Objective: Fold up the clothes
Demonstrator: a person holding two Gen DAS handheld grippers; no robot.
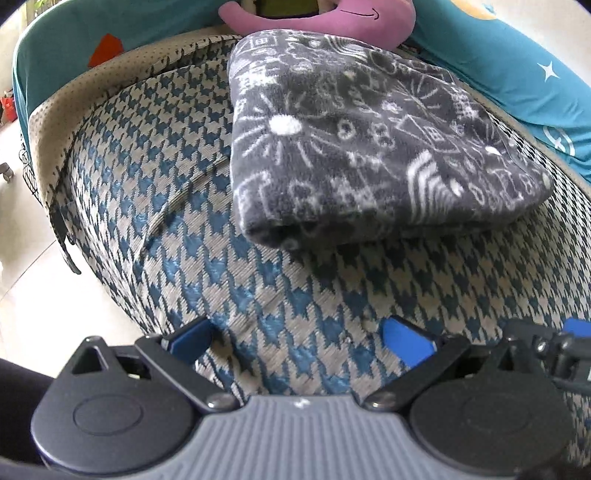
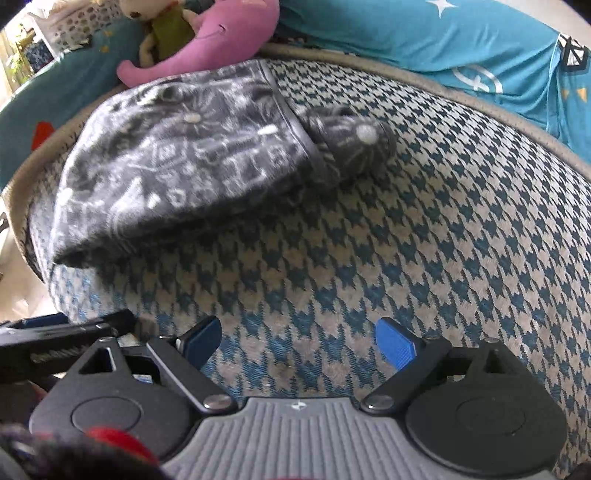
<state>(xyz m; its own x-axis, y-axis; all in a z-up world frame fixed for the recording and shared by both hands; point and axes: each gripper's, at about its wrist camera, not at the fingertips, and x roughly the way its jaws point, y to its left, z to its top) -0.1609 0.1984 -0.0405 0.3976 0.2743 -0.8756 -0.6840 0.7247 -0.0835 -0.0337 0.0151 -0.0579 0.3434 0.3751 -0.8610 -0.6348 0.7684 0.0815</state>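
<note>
Toward the far edge of the houndstooth cushion (image 1: 258,295), in the left wrist view, the grey patterned garment (image 1: 369,140) lay as a compact, thick bundle with a rounded fold line facing the camera. Its far side touched a pink plush toy (image 1: 332,18), and a teal cover (image 1: 517,66) ran behind the cushion's back rim. The left gripper (image 1: 295,341) hovered over the near part of the cushion with its blue fingers (image 1: 404,343) spread apart and nothing between them, well apart from the garment. I judge that the bundle was placed far back to keep the near part of the cushion free as a working surface.

From the right wrist view, the same garment (image 2: 177,158) sat near the far left corner of the cushion (image 2: 424,240). A dark hem band crossed it, and a rolled end stuck out to the right, so the fold looked less tidy on that side. The right gripper (image 2: 301,341) was also spread and held nothing. Such a scene fits a garment already folded and let go, or a folded one waiting for one more fold.
</note>
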